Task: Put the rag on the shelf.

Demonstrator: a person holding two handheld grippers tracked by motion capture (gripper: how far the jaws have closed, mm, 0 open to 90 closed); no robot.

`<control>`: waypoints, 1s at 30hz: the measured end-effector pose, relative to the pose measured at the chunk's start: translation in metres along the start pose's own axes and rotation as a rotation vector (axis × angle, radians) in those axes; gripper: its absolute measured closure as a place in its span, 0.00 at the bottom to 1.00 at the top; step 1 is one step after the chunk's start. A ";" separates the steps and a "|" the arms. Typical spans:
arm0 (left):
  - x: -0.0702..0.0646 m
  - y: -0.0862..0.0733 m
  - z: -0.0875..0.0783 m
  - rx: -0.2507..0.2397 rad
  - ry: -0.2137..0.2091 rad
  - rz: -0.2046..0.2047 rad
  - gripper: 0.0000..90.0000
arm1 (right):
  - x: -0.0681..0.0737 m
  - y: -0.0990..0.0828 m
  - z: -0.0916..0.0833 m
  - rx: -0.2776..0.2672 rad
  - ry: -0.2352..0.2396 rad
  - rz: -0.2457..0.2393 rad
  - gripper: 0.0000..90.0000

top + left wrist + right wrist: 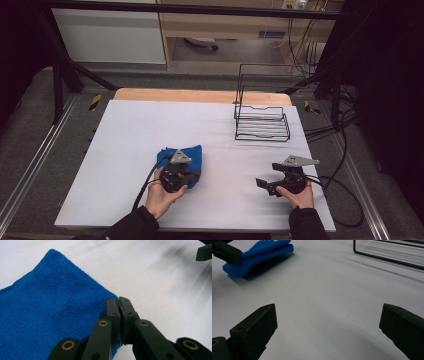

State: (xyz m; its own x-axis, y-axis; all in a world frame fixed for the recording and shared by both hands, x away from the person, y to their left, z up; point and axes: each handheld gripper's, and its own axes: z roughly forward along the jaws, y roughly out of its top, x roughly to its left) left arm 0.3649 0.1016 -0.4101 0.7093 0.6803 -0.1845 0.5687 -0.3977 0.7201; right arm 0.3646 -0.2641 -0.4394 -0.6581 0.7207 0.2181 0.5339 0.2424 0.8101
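Left tool (pixel 119 302) clamped tight on blue cloth (pixel 50 310) edge, lower centre of surface (pixel 125 130). Right tool (pixel 327 322) spread wide, empty, lower right. Wire rack (pixel 261 122) upper right.

A white table (pixel 150 125) carries 1 black wire rack (pixel 261 117) at its far right. Black cables (pixel 345 150) trail off the right edge.

A white table (pixel 150 130) carries a blue cloth (pixel 192 154) and a black wire rack (pixel 262 122).
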 end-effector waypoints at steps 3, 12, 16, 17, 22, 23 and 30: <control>-0.009 0.005 0.014 0.020 -0.006 0.012 0.97 | 0.000 0.000 0.000 0.000 -0.001 0.000 0.02; -0.014 0.005 0.039 0.050 -0.017 0.045 0.95 | 0.000 0.000 0.000 0.002 -0.003 -0.006 0.02; -0.012 0.006 0.034 0.036 -0.044 0.052 0.85 | 0.002 0.001 0.001 0.002 -0.011 -0.011 0.03; -0.011 0.006 0.030 0.030 -0.046 0.059 0.80 | 0.003 0.002 0.001 0.001 -0.012 -0.013 0.03; 0.000 0.005 0.005 0.007 -0.023 0.105 0.60 | 0.010 0.006 0.004 -0.018 -0.019 -0.018 0.05; 0.002 0.004 0.001 0.001 -0.013 0.108 0.51 | 0.012 0.007 0.004 -0.021 -0.023 -0.014 0.06; 0.034 -0.011 -0.028 0.000 0.040 0.113 0.31 | 0.038 0.018 0.021 -0.012 -0.045 -0.020 0.09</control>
State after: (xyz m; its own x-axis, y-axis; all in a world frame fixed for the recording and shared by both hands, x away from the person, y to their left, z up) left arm 0.3710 0.1470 -0.4058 0.7517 0.6552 -0.0748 0.4858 -0.4734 0.7348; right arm 0.3607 -0.2189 -0.4276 -0.6441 0.7442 0.1769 0.5140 0.2498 0.8206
